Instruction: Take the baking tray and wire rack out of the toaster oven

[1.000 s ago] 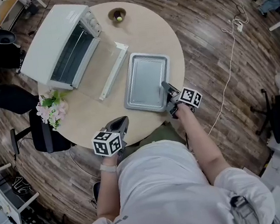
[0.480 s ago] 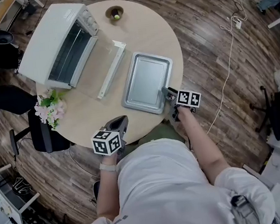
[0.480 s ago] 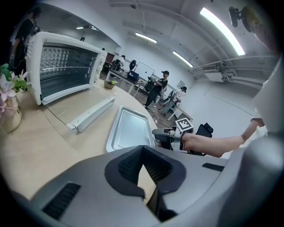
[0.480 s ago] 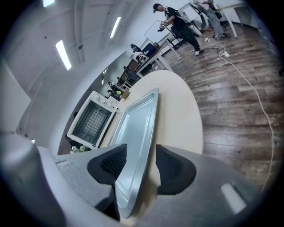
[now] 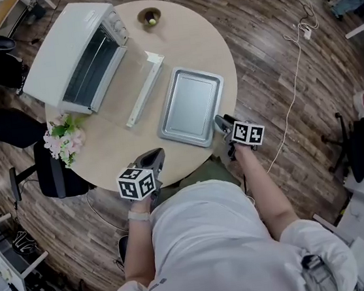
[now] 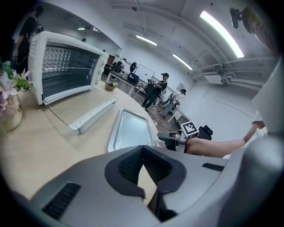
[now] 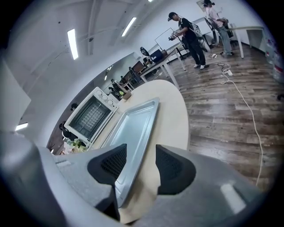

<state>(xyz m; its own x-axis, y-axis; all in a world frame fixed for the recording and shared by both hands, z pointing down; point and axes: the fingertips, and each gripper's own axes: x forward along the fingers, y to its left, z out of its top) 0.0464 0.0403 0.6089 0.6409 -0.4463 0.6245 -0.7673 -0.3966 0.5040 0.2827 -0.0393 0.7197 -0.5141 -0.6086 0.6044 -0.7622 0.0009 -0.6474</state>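
The silver baking tray (image 5: 190, 106) lies flat on the round table (image 5: 209, 46), to the right of the white toaster oven (image 5: 72, 53). The oven's glass door (image 5: 128, 82) is folded down. The wire rack (image 6: 66, 66) sits inside the oven. My right gripper (image 5: 222, 125) hovers at the tray's near right corner. Its jaws stand apart, and the tray's rim (image 7: 133, 146) shows between them without the pads pressing it. My left gripper (image 5: 152, 159) rests at the table's near edge, shut and empty, pointing toward the tray (image 6: 131, 131).
A vase of flowers (image 5: 66, 139) stands at the table's left edge beside the oven. A small bowl (image 5: 151, 18) sits at the far edge. A dark chair (image 5: 51, 177) is left of the table, and a white cable (image 5: 293, 88) runs over the wooden floor on the right.
My right gripper has drawn back a little from the tray's near right corner and rolled. The tray, the oven and my left gripper have stayed put.
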